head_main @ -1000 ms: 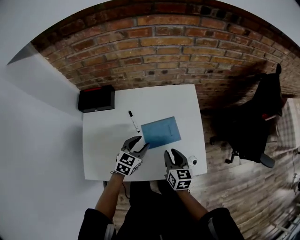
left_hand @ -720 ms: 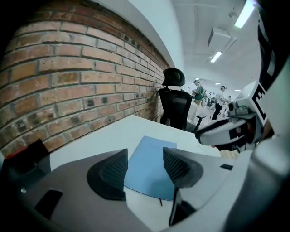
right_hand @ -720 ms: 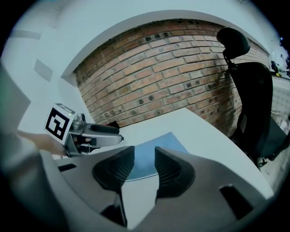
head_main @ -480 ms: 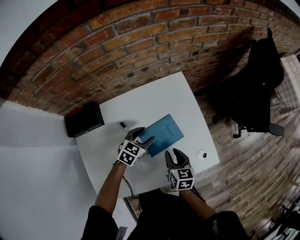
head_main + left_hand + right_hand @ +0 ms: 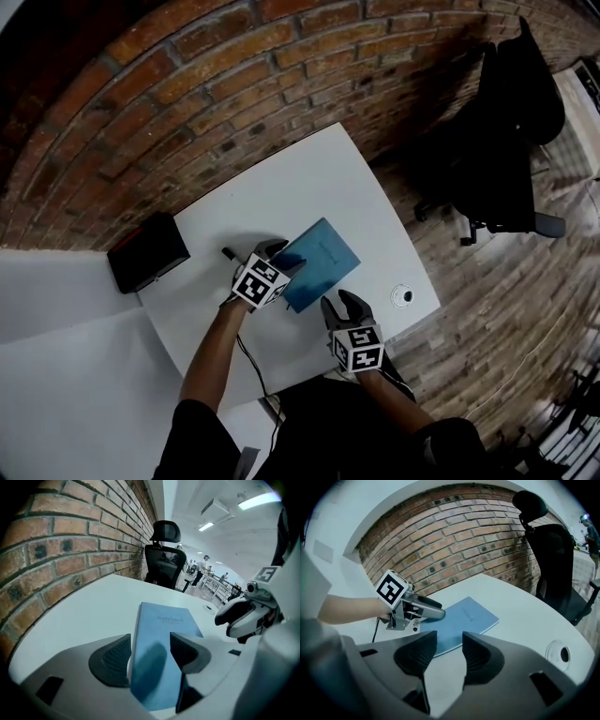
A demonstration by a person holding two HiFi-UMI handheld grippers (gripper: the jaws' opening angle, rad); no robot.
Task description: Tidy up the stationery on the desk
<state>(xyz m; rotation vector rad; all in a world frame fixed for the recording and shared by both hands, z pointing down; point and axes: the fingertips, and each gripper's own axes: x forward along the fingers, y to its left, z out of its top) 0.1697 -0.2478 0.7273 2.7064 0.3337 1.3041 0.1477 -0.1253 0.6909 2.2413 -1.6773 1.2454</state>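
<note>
Notebook [image 5: 321, 261]: blue, flat on counter [image 5: 300, 187], long axis running straight away from left gripper [image 5: 279, 255]. Near end between its jaws, just opened wide, pads not pressing. Right gripper [image 5: 344, 305] likewise just opening, empty, farther off.

Red brick wall [image 5: 234, 84] behind white desk [image 5: 319, 187]; black office chair [image 5: 516, 103] on wood-plank floor [image 5: 487, 309].

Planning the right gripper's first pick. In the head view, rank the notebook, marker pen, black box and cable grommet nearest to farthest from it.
The right gripper has just been opening its jaws, with nothing between them.
1. Notebook, just ahead and to its left.
2. Cable grommet, on its right.
3. Marker pen, left past the notebook.
4. Black box, farthest left, by the wall.
</note>
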